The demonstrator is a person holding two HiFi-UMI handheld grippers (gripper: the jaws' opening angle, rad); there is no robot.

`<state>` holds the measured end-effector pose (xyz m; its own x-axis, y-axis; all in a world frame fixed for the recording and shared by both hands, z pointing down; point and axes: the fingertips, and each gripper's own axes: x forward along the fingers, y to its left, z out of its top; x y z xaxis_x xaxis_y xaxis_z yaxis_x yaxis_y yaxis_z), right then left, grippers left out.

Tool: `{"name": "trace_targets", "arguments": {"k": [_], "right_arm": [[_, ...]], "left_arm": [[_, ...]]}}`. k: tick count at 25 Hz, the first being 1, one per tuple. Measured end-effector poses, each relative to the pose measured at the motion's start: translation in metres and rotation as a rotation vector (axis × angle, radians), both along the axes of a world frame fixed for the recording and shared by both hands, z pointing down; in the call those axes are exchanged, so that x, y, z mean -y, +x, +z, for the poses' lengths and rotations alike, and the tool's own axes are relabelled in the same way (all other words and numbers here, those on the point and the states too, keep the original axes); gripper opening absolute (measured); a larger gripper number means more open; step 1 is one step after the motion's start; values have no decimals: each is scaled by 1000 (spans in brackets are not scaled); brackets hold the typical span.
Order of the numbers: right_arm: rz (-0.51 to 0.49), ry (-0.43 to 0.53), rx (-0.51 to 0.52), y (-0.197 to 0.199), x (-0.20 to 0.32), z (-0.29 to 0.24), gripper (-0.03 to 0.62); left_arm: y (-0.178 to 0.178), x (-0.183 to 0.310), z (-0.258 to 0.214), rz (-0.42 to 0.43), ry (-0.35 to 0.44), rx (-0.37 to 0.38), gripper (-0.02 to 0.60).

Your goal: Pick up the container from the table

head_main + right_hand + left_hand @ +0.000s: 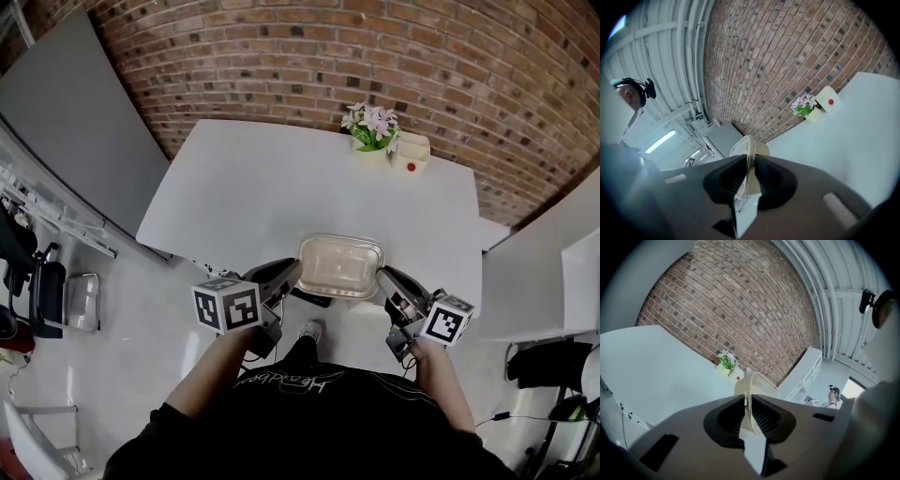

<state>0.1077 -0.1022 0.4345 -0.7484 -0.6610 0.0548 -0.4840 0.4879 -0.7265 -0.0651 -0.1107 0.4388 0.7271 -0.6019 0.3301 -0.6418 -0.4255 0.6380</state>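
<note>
A clear beige plastic container [339,265] with a lid hangs in the air in front of the white table [244,187], over its near edge. My left gripper [292,274] is shut on the container's left rim, and my right gripper [382,276] is shut on its right rim. In the left gripper view the container [757,386] stands edge-on, its rim pinched between the dark jaws of my left gripper [749,411]. The right gripper view shows the same from the other side: the container [749,146] rises out of my right gripper [751,173].
A small pot of pink flowers [372,131] and a cream box with a red dot [411,153] stand at the table's far right edge. A brick wall [375,56] runs behind. A grey panel [75,122] stands left, white shelving [544,272] right.
</note>
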Motion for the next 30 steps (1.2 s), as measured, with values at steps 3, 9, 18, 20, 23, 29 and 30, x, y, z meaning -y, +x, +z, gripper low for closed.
{"name": "trace_targets", "arguments": {"k": [3,9,18,20,23,29,30], "right_arm": [[1,46,24,2,-18,-15,55],[21,160,12,11,-49,-50,55],[31,293,-29,24,-87,-88,55],[38,306,-24,26,-93,-94,55],[47,311,-16,27,-101,-98,54],[48,310,-6,27,-115,-97,54],[49,308,-4,28,-116,-97,54]], "left_arm": [[4,-19,-8,4,24,-25,49],[13,-48,-29,14,73,-81,49],[27,-85,-59,19,149,-121,49],[29,-92,-66,20,168,-123,49],[29,-101,-73,18,185,-113,49],[29,-115,-76,13,197,-101,49],[29,-117,-77,13,199,-100,49]]}}
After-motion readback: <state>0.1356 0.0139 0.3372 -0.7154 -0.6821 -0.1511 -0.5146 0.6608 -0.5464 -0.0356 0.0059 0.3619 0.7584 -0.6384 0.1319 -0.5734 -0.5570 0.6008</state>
